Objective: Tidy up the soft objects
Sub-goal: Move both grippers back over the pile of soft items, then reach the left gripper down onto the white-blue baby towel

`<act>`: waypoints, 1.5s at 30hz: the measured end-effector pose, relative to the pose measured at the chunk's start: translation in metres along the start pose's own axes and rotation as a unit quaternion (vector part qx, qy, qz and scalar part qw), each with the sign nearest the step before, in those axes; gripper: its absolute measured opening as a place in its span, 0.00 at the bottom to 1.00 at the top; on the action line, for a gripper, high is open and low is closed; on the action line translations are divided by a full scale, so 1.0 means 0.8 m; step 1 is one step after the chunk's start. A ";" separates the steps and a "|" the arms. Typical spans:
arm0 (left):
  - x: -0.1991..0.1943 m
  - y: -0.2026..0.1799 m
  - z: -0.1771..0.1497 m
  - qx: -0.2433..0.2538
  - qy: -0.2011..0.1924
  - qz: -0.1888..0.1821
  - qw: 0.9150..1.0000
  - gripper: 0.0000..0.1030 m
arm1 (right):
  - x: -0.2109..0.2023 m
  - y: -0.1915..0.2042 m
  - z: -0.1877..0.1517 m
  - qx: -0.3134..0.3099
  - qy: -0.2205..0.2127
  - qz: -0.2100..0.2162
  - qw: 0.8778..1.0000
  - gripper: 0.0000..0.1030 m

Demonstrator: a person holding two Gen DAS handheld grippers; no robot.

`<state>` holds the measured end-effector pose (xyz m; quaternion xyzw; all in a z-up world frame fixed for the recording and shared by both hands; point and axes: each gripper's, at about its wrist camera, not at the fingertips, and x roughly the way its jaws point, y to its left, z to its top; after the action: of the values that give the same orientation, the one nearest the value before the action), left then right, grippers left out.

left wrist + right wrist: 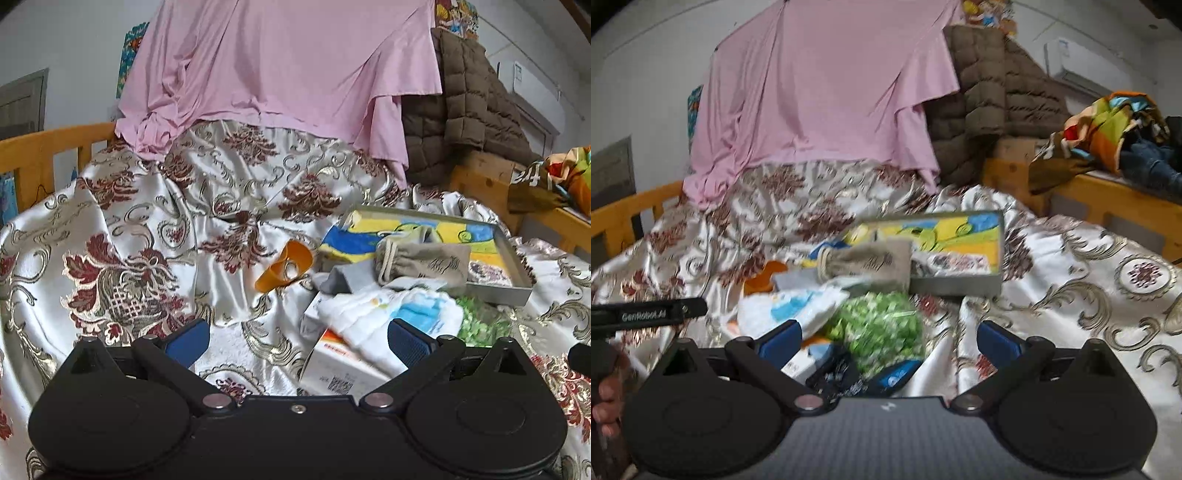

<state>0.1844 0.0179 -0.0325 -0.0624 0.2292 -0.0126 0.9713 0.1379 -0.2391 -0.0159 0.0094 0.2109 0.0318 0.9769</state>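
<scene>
While both my left hand-held gripper (295, 341) and right hand-held gripper (888, 341) hang open and empty, I should pinch the white cloth (384, 314) mid-fold.

"GenRobot.AI" on left gripper (650, 315) body; box print unreadable.

A beige drawstring pouch (424, 264) is lying on its side across the near rim of a grey tray (517, 258). At its 6 o'clock a white cloth with blue print (399, 314) is lying crumpled, and a green crinkled bag (879, 328) is sitting at 5 o'clock.
</scene>
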 end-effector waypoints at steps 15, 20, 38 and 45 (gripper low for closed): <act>0.021 0.006 -0.002 0.019 0.029 -0.022 0.999 0.99 | 0.032 0.032 -0.028 -0.049 0.080 0.016 0.995 1.00; 0.026 0.004 0.001 0.021 0.032 -0.021 0.999 0.99 | 0.041 0.031 -0.034 -0.049 0.088 0.016 0.995 1.00; 0.049 -0.002 0.014 0.027 0.030 -0.021 0.999 0.99 | 0.062 0.035 -0.050 -0.053 0.087 0.009 0.995 1.00; 0.055 -0.006 0.019 0.028 0.028 -0.023 0.999 0.99 | 0.065 0.036 -0.050 -0.055 0.083 0.016 0.995 1.00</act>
<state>0.2307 0.0128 -0.0381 -0.0398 0.2544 -0.0435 0.9653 0.1669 -0.2066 -0.0723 -0.0435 0.2887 0.0595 0.9546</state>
